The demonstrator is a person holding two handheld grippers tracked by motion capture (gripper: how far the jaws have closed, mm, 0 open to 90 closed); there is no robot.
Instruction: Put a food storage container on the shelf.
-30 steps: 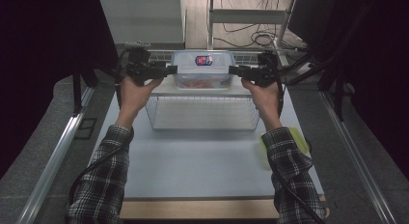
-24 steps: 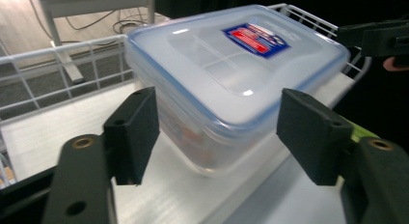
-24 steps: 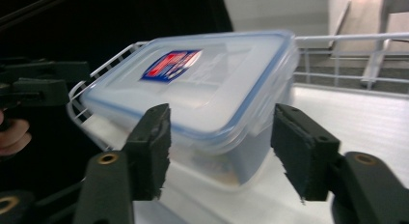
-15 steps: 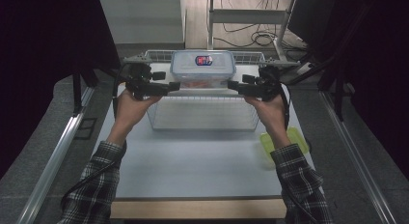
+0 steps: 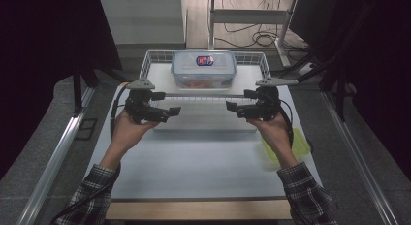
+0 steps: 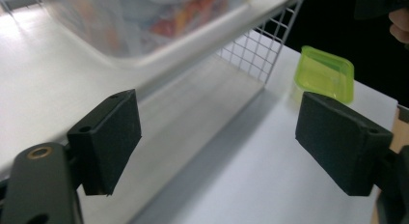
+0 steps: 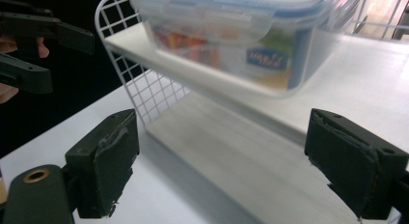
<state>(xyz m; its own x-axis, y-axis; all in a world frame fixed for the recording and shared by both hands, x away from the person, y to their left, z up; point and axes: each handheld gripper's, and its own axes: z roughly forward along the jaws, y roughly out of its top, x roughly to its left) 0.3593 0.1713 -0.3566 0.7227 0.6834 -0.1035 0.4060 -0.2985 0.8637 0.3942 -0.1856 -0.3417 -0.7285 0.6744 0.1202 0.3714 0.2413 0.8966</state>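
With the lidded plastic container (image 5: 204,69) sitting on the wire shelf (image 5: 155,57) at the tabletop's far edge, my left gripper (image 5: 164,104) and right gripper (image 5: 238,102) hover near its front, jaws spread and empty, so next I'd judge a retreat toward the near edge.

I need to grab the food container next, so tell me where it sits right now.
In the high view, the food container sits on the top shelf of the white wire rack, at the table's far middle, beyond both open grippers.

Left gripper (image 5: 170,103) and right gripper (image 5: 236,101) face each other, jaws apart.
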